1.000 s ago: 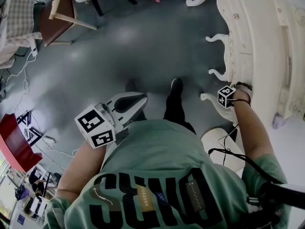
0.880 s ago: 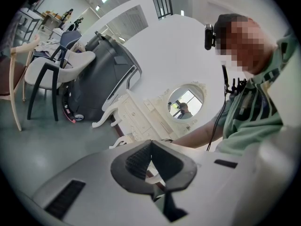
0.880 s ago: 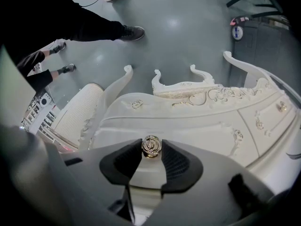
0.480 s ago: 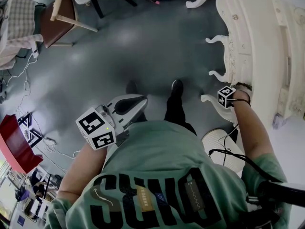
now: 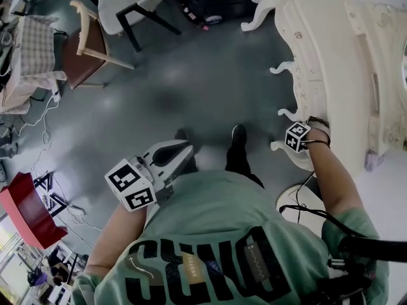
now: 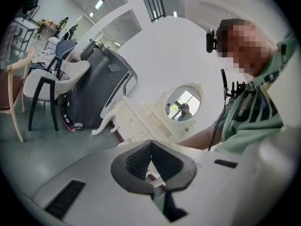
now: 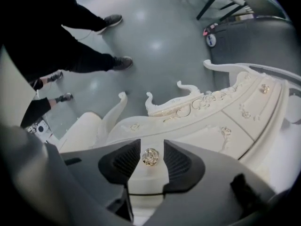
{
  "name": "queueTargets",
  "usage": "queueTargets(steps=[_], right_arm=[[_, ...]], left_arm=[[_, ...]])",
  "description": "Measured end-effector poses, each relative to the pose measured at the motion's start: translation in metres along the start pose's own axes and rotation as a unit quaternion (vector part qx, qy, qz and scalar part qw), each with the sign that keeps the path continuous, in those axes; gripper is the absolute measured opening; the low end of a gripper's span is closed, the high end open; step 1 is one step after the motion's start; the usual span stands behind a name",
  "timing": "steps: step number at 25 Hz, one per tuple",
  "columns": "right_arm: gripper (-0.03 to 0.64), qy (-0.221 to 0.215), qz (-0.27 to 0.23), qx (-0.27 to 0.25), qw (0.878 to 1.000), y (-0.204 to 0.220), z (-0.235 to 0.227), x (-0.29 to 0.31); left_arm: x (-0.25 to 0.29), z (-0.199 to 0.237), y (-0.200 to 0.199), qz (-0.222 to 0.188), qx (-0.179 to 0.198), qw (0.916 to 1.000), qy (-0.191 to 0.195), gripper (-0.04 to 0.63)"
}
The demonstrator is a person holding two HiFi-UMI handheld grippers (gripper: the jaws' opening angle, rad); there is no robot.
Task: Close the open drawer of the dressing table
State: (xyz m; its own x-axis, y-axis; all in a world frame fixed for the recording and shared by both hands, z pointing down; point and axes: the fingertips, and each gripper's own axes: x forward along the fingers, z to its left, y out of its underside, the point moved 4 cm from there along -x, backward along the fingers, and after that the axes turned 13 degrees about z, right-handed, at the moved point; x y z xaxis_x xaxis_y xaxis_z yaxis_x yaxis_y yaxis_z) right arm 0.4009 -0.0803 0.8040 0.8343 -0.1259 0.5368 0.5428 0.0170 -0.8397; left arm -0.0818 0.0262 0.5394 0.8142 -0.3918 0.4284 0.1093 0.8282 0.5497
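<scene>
Right gripper view looks onto the cream drawer front point(image 7: 146, 182) of the carved cream dressing table point(image 7: 225, 109). Its gold rose-shaped knob point(image 7: 150, 157) stands between the right tongs point(image 7: 151, 145), whose jaws are opening, with a gap on either side of the knob. Left tongs point(image 6: 150, 147) hang over the grey floor point(image 5: 191, 75), tips together, holding nothing.

Shirt point(image 5: 216, 227), green: large black block lettering ran across the fabric, upside down and creased; no word was legible. Tan patch point(image 5: 194, 265) among the letters carried fine print too small to read.
Left marker cube point(image 5: 130, 184), right marker cube point(image 5: 297, 136): black-and-white square codes only.
</scene>
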Motion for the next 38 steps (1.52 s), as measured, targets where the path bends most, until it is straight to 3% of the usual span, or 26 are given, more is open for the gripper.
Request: queueTargets(steps=[4,8,11,15,18,22,27,31,38], right_arm=[[0.156,-0.026,-0.09,0.048,0.994,-0.009,-0.002,-0.041],[0.155,-0.071,-0.186,0.091,0.976,-0.016,0.002,-0.089],[0.155,-0.123,-0.261,0.136,0.948,-0.014,0.002,-0.129],[0.153,-0.17,-0.357,0.192,0.898,-0.004,-0.006,-0.175],[0.149,-0.205,-0.423,0.239,0.85,0.012,-0.015,-0.206],[0.133,-0.243,-0.506,0.314,0.766,0.048,-0.023,-0.25],[0.104,-0.233,-0.567,0.409,0.676,0.099,-0.027,-0.279],[0.078,-0.227,-0.603,0.463,0.609,0.136,-0.017,-0.295],[0.029,-0.208,-0.691,0.507,0.472,0.228,-0.028,-0.288]], left_arm=[[-0.005,-0.011,-0.018,-0.005,0.022,0.9997,-0.001,0.009],[-0.009,-0.022,-0.031,-0.01,0.039,0.9992,0.001,0.009],[-0.013,-0.029,-0.041,-0.013,0.051,0.9986,0.005,0.009],[-0.013,-0.028,-0.062,-0.018,0.08,0.9964,0.024,0.009],[-0.016,-0.029,-0.079,-0.021,0.097,0.9943,0.04,0.009],[-0.028,-0.04,-0.101,-0.012,0.127,0.9899,0.062,0.009],[-0.035,-0.055,-0.148,-0.004,0.189,0.9765,0.103,0.009],[-0.036,-0.07,-0.16,0.012,0.22,0.9666,0.132,0.009],[0.011,-0.098,-0.183,0.014,0.234,0.9633,0.131,0.009]])
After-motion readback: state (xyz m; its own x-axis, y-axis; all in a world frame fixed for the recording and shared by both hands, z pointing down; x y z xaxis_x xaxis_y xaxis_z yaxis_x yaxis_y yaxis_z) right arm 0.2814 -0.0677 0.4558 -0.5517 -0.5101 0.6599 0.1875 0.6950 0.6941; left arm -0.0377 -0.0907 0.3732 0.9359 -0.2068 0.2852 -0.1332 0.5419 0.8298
